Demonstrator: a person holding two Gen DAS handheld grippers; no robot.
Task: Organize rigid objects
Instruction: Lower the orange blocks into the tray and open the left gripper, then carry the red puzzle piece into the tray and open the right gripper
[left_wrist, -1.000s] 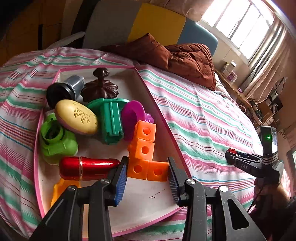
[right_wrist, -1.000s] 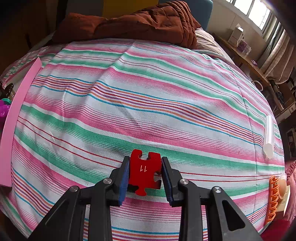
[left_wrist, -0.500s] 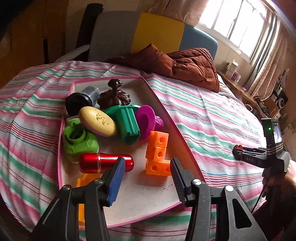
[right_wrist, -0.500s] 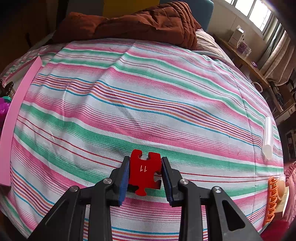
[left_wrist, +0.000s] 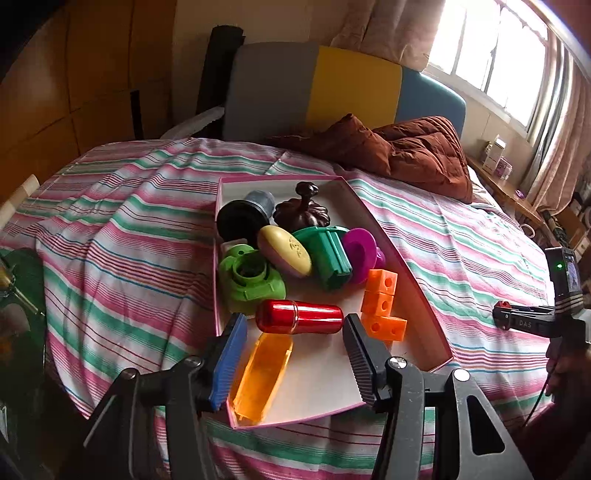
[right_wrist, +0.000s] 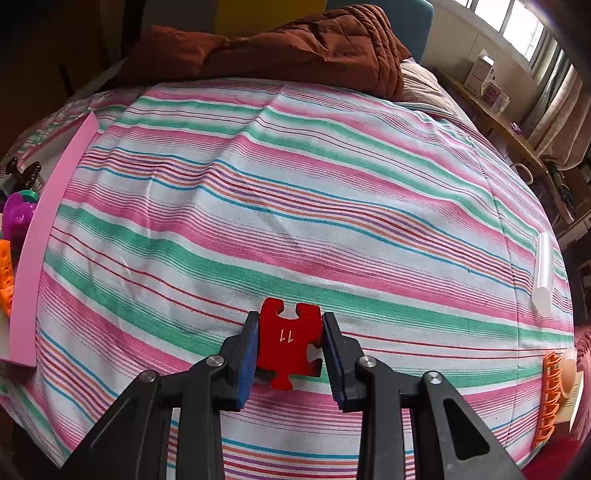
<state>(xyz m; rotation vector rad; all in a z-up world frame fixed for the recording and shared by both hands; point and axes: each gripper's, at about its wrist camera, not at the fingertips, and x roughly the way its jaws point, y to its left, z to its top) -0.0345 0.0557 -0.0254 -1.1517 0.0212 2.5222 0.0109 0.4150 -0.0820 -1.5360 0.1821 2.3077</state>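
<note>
A pink-rimmed shallow box (left_wrist: 402, 266) lies on the striped bed and holds several toys: a red cylinder (left_wrist: 299, 316), orange cubes (left_wrist: 382, 306), an orange trough (left_wrist: 260, 376), green parts (left_wrist: 251, 280), a yellow oval (left_wrist: 284, 251). My left gripper (left_wrist: 293, 354) is open and empty above the box's near end. My right gripper (right_wrist: 288, 345) is shut on a red puzzle piece (right_wrist: 290, 341) marked 11, just above the bedspread. It also shows in the left wrist view (left_wrist: 532, 325). The box's pink wall (right_wrist: 37, 243) is at the far left of the right wrist view.
A brown quilt (left_wrist: 406, 151) lies at the head of the bed. A white tube (right_wrist: 543, 273) lies on the bed's right edge. An orange comb-like piece (right_wrist: 550, 398) sits at the lower right. A shelf stands under the window.
My left gripper has pulled back and up from the box, away from the orange cubes, and its jaws have spread wider. The right gripper has stayed still with the red puzzle piece.
</note>
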